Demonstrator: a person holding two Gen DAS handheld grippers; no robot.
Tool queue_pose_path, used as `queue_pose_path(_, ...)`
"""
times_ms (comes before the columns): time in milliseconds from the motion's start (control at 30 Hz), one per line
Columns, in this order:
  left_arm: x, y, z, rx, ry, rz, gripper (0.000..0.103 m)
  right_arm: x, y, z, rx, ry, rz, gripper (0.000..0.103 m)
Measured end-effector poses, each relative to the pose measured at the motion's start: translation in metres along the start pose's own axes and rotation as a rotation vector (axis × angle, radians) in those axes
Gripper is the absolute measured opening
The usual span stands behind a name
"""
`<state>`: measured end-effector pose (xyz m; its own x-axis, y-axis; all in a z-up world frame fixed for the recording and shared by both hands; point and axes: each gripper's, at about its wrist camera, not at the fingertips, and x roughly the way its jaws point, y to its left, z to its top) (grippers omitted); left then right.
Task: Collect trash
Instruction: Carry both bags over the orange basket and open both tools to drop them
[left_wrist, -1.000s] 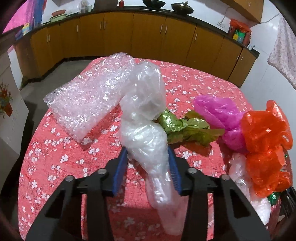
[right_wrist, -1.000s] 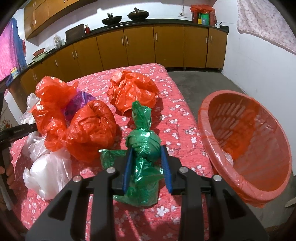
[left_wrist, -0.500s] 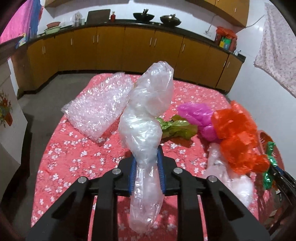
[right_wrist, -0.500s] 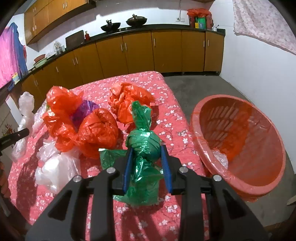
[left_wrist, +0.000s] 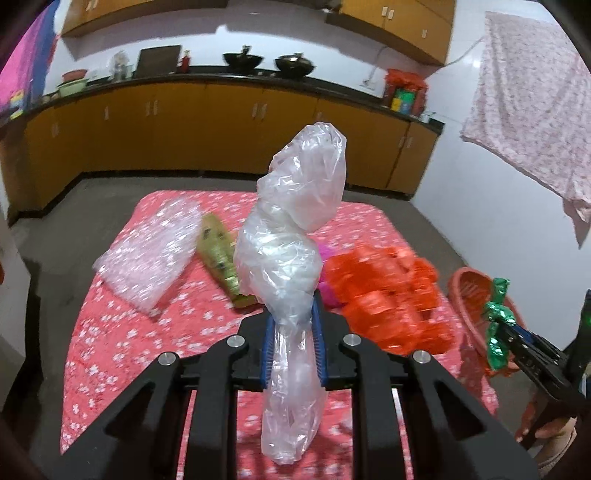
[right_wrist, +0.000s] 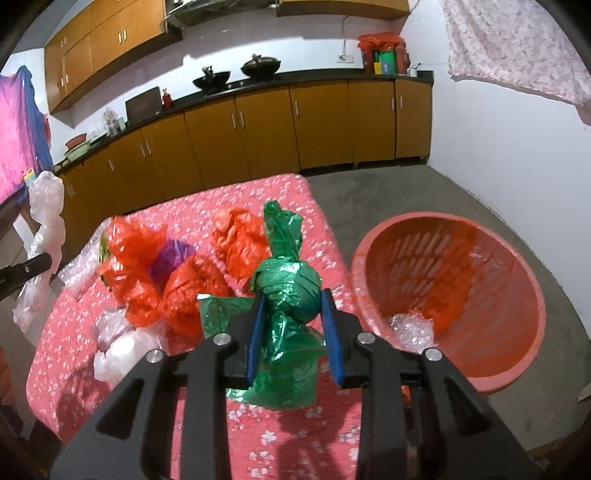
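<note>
Left gripper: jaws clamped on clear bag, above tabletop | Right gripper: jaws clamped on green bag, left of basket | Tip: carry each over basket rim before releasing.

Two woks on counter; floral cloth hanging

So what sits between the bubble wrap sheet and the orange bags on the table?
Left wrist view: an olive-green foil wrapper; the held clear plastic bag hides the rest.
</note>
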<state>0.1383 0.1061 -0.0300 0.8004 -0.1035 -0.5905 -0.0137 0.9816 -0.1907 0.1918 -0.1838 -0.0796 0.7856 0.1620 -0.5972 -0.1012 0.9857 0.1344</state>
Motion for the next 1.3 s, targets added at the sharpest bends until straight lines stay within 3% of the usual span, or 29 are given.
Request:
queue_pose_path(367,0.021,-0.082,0.007,0.119,0.004,-0.152,0.018,-0.025,-0.049,0.013,0.075,-0.060,-0.078,0.030)
queue_pose_path(833,0.064,-0.191,-0.008,0.221,0.078,-0.317,0.018,-0.041,-0.116,0.014,0.166,-0.092,-0.195,0.030)
queue_pose_path(1300,0.107,-0.262,-0.018,0.285,0.158,-0.416,0.018,-0.028,-0.174,0.017,0.267,-0.108,-0.246,0.030)
